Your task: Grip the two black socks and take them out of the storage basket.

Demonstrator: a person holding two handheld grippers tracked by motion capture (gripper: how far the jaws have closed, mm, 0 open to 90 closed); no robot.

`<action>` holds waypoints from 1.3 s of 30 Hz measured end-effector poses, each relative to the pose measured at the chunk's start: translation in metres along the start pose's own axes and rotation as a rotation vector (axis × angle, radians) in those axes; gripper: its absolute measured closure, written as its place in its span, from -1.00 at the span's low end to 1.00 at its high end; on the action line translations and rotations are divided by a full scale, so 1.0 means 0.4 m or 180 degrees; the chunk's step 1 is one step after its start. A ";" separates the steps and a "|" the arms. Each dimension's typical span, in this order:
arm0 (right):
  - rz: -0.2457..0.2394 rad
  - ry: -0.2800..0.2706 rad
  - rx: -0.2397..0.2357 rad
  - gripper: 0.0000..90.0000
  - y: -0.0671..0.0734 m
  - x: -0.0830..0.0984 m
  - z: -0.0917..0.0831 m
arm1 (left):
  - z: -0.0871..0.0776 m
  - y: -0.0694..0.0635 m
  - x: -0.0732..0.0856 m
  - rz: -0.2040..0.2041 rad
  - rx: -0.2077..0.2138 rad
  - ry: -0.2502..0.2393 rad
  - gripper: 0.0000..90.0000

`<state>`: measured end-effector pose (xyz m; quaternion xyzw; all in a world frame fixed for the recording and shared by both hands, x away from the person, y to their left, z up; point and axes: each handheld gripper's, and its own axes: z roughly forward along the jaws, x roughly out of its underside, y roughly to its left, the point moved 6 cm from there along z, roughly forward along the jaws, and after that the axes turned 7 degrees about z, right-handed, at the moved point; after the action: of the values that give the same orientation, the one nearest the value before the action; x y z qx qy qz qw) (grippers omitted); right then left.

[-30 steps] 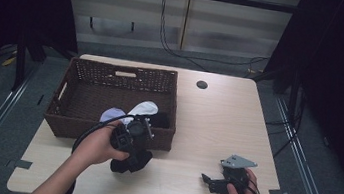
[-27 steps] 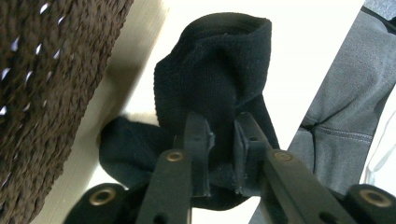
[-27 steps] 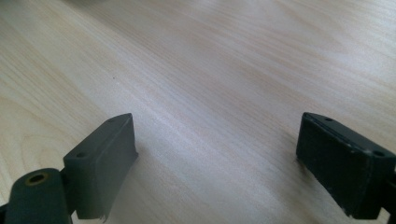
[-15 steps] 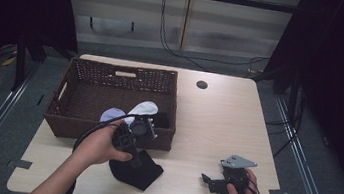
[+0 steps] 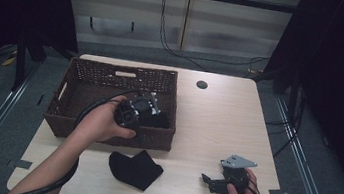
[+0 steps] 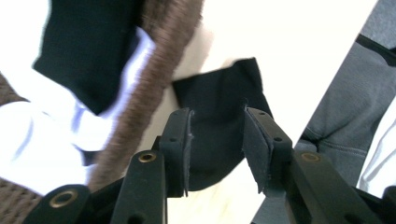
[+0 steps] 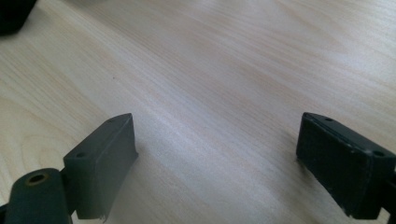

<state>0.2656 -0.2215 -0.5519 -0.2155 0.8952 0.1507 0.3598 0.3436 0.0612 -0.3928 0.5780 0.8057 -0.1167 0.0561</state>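
Black cloth (image 5: pixel 136 169) flat on desk (image 5: pixel 217 123) near front edge, just outside wicker basket (image 5: pixel 77 115).
Risk, as judged: snagging of basket's front wall or wrong garment by left gripper (image 5: pixel 144 109), hovering over basket rim, jaws narrowly parted and empty. Count: one cloth out, at least one dark (image 6: pixel 88 51) and one white piece (image 6: pixel 42 135) inside, one basket, two grippers. Right gripper (image 5: pixel 214 181) near front right corner, jaws wide, empty.

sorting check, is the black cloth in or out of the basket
Out: the black cloth lies on the table in front of the basket.
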 end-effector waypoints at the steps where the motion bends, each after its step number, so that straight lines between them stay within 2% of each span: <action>1: 0.0004 0.0002 0.0001 -0.75 0.000 0.000 0.000 | -0.006 0.010 -0.003 -0.0036 -0.0016 -0.0001 0.33; 9: 0.0017 -0.0001 0.0001 -0.75 0.001 0.000 0.000 | -0.021 0.084 -0.034 -0.0166 -0.0089 -0.0012 0.28; 10: 0.0018 -0.0001 0.0001 -0.75 0.001 0.000 0.000 | -0.018 0.091 -0.038 -0.0209 -0.0101 -0.0024 0.27; 19: -0.0001 -0.0011 0.0006 -0.75 -0.001 -0.001 0.000 | 0.014 0.157 -0.068 -0.0271 -0.0167 0.0004 0.18; 25: 0.0006 -0.0011 0.0004 -0.75 0.000 -0.001 0.000 | 0.029 0.177 -0.082 -0.0351 -0.0160 -0.0033 0.08; 26: 0.0003 -0.0012 0.0004 -0.75 0.000 -0.001 0.000 | 0.036 0.185 -0.087 -0.0372 -0.0176 -0.0039 0.00; 29: -0.0010 -0.0013 0.0001 -0.75 0.000 -0.001 0.000 | 0.043 0.193 -0.091 -0.0416 -0.0193 -0.0041 -0.07; 35: -0.0002 -0.0007 -0.0004 -0.75 0.001 -0.001 0.000 | 0.067 0.224 -0.094 -0.0432 -0.0223 -0.0019 -0.12; 39: -0.0020 -0.0021 0.0011 -0.75 -0.001 -0.001 0.000 | 0.089 0.241 -0.094 -0.0479 -0.0212 -0.0062 -0.17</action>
<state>0.2662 -0.2217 -0.5516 -0.2171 0.8936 0.1487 0.3635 0.4452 0.0469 -0.4304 0.5125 0.8497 -0.0994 0.0743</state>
